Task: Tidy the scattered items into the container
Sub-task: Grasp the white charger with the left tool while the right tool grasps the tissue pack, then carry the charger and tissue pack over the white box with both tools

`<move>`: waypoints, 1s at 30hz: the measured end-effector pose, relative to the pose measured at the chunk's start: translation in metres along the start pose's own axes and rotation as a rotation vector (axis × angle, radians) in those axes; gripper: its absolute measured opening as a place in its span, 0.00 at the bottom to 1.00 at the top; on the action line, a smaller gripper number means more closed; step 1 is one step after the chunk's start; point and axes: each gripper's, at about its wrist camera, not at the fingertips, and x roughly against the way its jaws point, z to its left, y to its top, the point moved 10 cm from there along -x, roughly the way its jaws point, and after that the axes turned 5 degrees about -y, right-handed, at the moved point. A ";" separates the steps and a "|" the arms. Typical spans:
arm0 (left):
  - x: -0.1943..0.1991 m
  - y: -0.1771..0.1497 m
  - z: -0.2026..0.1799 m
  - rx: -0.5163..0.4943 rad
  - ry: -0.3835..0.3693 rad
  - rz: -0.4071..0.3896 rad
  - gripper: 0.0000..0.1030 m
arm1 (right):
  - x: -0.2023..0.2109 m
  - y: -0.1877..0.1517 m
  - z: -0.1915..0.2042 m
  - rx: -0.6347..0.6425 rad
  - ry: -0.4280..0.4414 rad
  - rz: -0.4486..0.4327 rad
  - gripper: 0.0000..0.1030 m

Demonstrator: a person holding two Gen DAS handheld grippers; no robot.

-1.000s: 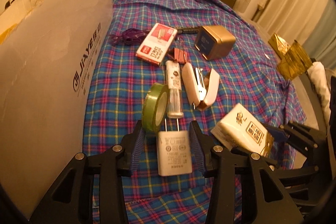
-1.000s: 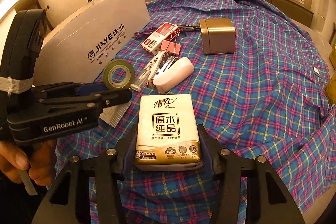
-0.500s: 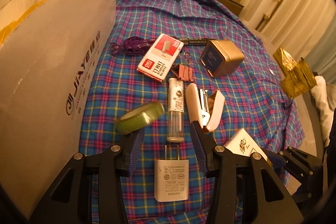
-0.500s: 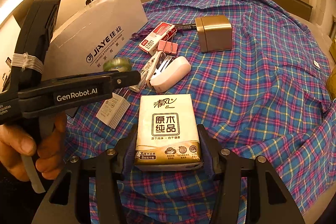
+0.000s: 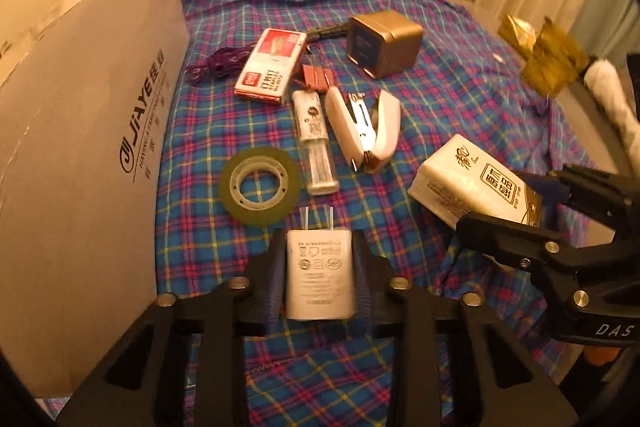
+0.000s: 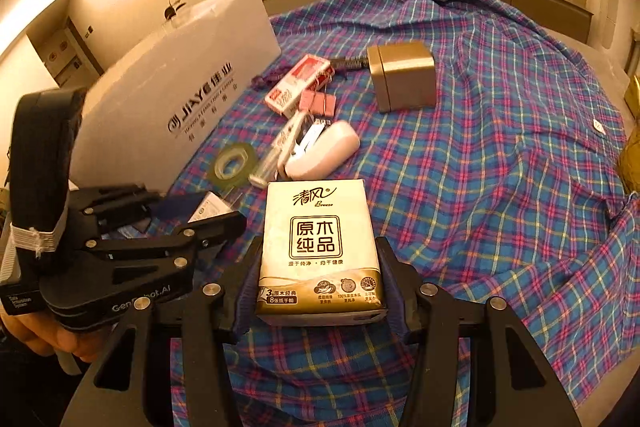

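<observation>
Two grippers are at work over the plaid cloth [image 5: 460, 115]. My left gripper [image 5: 320, 267], low in the left wrist frame, has just been closing and now has its pads against the sides of the white charger [image 5: 320, 275], prongs pointing up the frame. My right gripper [image 6: 320, 283] is clamped on the tissue pack [image 6: 318, 247] at centre bottom of its view. Just above the charger lie the tape roll [image 5: 260, 185], a clear tube [image 5: 316, 143] and the stapler [image 5: 364, 131]. Filling the left side stands the white box [image 5: 80, 147].
</observation>
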 end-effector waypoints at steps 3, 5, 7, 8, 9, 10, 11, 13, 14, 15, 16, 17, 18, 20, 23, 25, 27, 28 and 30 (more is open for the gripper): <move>0.010 0.002 0.001 -0.004 -0.006 -0.028 0.31 | 0.005 0.005 0.003 -0.002 0.003 -0.020 0.52; 0.017 0.005 0.003 -0.001 -0.011 -0.045 0.31 | 0.007 0.007 0.005 -0.003 0.006 -0.027 0.52; 0.026 0.007 0.004 0.003 -0.013 -0.065 0.31 | 0.008 0.008 0.006 -0.002 0.009 -0.033 0.52; 0.029 0.009 0.004 0.006 -0.014 -0.074 0.31 | 0.009 0.008 0.007 -0.003 0.011 -0.035 0.52; 0.033 0.011 0.004 0.007 -0.017 -0.082 0.31 | 0.010 0.008 0.007 -0.004 0.013 -0.038 0.52; 0.037 0.013 0.004 0.009 -0.022 -0.092 0.31 | 0.011 0.009 0.008 -0.004 0.013 -0.041 0.52; 0.040 0.016 0.003 0.011 -0.024 -0.104 0.31 | 0.012 0.009 0.008 -0.004 0.013 -0.043 0.52; 0.049 0.019 0.002 0.009 -0.032 -0.124 0.30 | 0.013 0.010 0.009 -0.004 0.012 -0.047 0.52; 0.052 0.022 0.000 0.008 -0.037 -0.135 0.30 | 0.014 0.011 0.010 -0.003 0.012 -0.050 0.52; 0.056 0.024 -0.001 0.007 -0.040 -0.145 0.30 | 0.016 0.012 0.011 -0.002 0.012 -0.055 0.52; 0.062 0.025 -0.003 0.006 -0.045 -0.156 0.30 | 0.017 0.012 0.012 -0.003 0.012 -0.060 0.52; 0.066 0.027 -0.003 0.005 -0.050 -0.165 0.30 | 0.019 0.013 0.013 -0.004 0.012 -0.065 0.52; 0.071 0.029 -0.003 0.006 -0.055 -0.176 0.30 | 0.022 0.014 0.015 -0.007 0.013 -0.073 0.52; 0.080 0.032 -0.004 0.009 -0.064 -0.196 0.30 | 0.028 0.017 0.019 -0.011 0.015 -0.090 0.52; 0.093 0.036 -0.002 0.020 -0.078 -0.224 0.30 | 0.037 0.021 0.025 -0.019 0.019 -0.110 0.52; 0.100 0.039 0.002 0.026 -0.079 -0.243 0.30 | 0.043 0.024 0.032 -0.018 0.017 -0.126 0.52; 0.106 0.041 0.006 0.040 -0.085 -0.253 0.30 | 0.049 0.027 0.039 -0.014 0.016 -0.139 0.52; 0.110 0.044 0.007 0.046 -0.091 -0.264 0.30 | 0.051 0.028 0.043 -0.015 0.017 -0.143 0.52; 0.117 0.047 0.009 0.052 -0.096 -0.284 0.30 | 0.054 0.030 0.049 -0.023 0.023 -0.146 0.52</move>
